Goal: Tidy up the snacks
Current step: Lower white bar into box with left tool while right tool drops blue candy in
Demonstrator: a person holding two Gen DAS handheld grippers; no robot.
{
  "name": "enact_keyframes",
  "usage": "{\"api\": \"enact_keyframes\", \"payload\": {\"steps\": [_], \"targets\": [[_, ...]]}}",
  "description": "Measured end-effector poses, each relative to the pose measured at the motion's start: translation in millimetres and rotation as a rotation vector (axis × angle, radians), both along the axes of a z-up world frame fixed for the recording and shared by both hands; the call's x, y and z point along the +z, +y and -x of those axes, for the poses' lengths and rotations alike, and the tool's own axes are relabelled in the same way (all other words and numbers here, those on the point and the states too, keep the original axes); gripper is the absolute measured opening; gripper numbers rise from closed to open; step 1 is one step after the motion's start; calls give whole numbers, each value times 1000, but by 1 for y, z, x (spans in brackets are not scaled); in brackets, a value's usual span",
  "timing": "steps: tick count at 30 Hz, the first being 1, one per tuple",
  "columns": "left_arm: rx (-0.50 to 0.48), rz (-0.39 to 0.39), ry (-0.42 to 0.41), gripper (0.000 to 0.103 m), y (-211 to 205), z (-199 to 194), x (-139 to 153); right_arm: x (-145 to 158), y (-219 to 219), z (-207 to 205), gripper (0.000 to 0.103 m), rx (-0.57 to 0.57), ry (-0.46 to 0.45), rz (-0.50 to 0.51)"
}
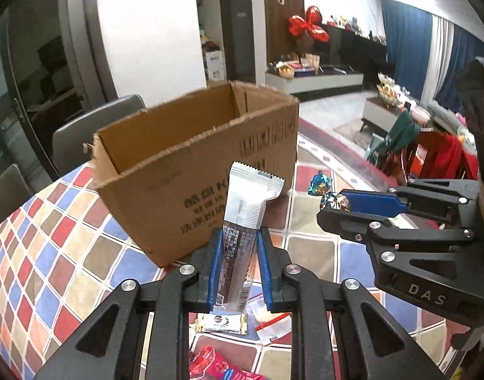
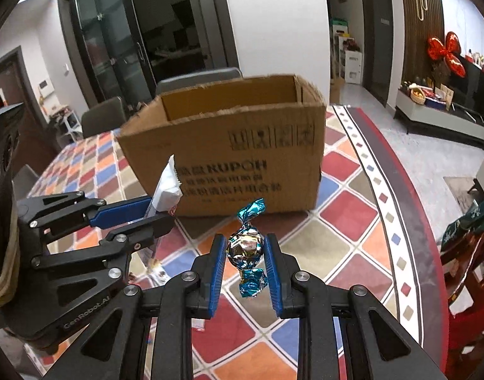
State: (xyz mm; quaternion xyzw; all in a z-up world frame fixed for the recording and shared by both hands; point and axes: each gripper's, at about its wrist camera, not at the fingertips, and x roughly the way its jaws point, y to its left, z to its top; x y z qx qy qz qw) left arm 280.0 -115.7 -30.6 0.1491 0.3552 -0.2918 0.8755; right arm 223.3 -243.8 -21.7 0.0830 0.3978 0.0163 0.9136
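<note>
We judge both pickups done and the carry to the cardboard box (image 2: 229, 145) in hand; next each load must clear the rim, then drop inside; the left tongs (image 1: 238, 262) are clamped on a silver snack bar (image 1: 242, 221), the right tongs (image 2: 245, 253) on a foil-wrapped candy (image 2: 244, 248); the box stands on the tabletop (image 2: 336, 221) at twelve o'clock of both; loose snacks (image 1: 221, 323) lie at six.
</note>
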Motion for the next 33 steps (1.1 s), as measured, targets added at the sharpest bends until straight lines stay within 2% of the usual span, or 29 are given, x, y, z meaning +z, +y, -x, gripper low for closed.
{"api": "enact_keyframes", "payload": {"steps": [10, 18, 25, 33], "targets": [[55, 53, -92, 22, 14, 13, 44, 35, 2, 2, 26, 18, -86, -14], [74, 85, -143, 22, 18, 7, 77, 69, -1, -9, 26, 38, -156, -12], [99, 101, -162, 22, 22, -17, 99, 97, -1, -31, 26, 63, -198, 6], [118, 110, -137, 22, 18, -55, 110, 111, -1, -65, 26, 85, -187, 19]]}}
